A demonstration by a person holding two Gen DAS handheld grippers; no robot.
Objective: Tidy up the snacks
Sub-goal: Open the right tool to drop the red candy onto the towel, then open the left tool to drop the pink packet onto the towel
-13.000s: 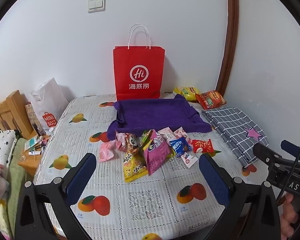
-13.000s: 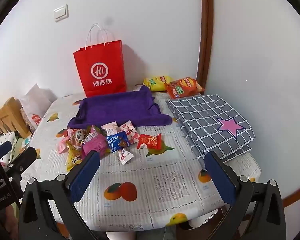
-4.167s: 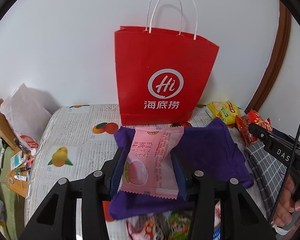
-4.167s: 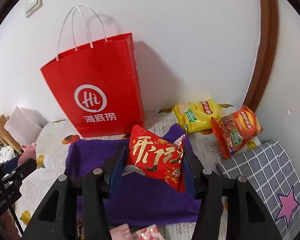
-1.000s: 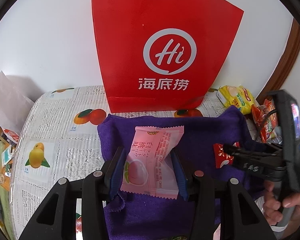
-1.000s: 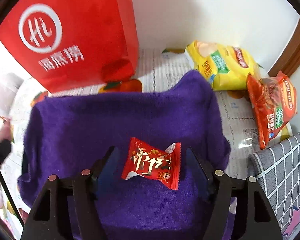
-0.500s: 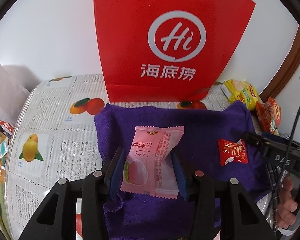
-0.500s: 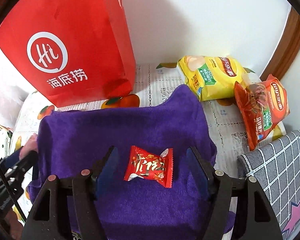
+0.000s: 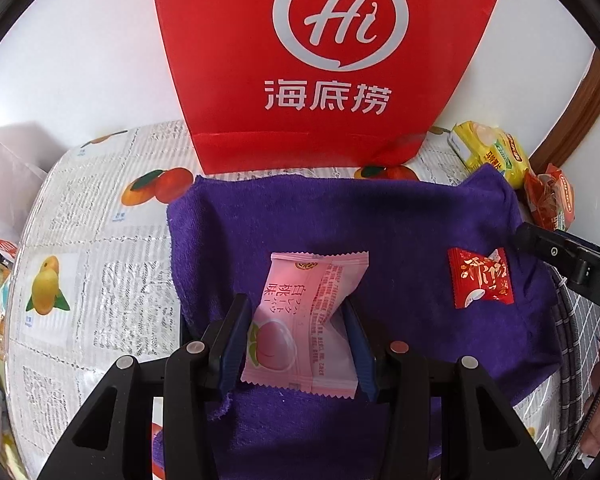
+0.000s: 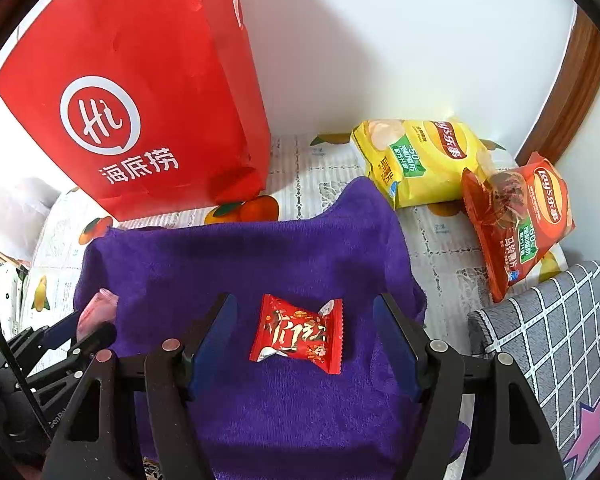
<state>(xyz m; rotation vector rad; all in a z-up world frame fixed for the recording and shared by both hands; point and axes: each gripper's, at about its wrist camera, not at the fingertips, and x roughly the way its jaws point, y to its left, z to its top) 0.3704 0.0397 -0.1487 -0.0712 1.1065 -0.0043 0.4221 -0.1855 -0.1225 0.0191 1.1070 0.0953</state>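
Observation:
My left gripper [image 9: 296, 334] is shut on a pink peach snack packet [image 9: 306, 320] and holds it over the left part of the purple towel [image 9: 400, 220]. A red snack packet [image 9: 480, 278] lies on the towel's right part; in the right wrist view it [image 10: 298, 334] lies between the spread fingers of my open right gripper [image 10: 306, 340], which holds nothing. The left gripper with its pink packet [image 10: 98, 308] shows at the towel's left edge [image 10: 100, 264].
A red paper bag [image 9: 324, 64] stands against the wall behind the towel. Yellow [image 10: 420, 160] and orange [image 10: 520, 220] chip bags lie at the back right. A grey checked cloth [image 10: 552, 340] lies to the right. The fruit-print table cover [image 9: 96, 240] shows left.
My right gripper has drawn back a little from the red packet it let go on the towel. My left gripper has moved closer and lower over the towel, still holding the pink packet.

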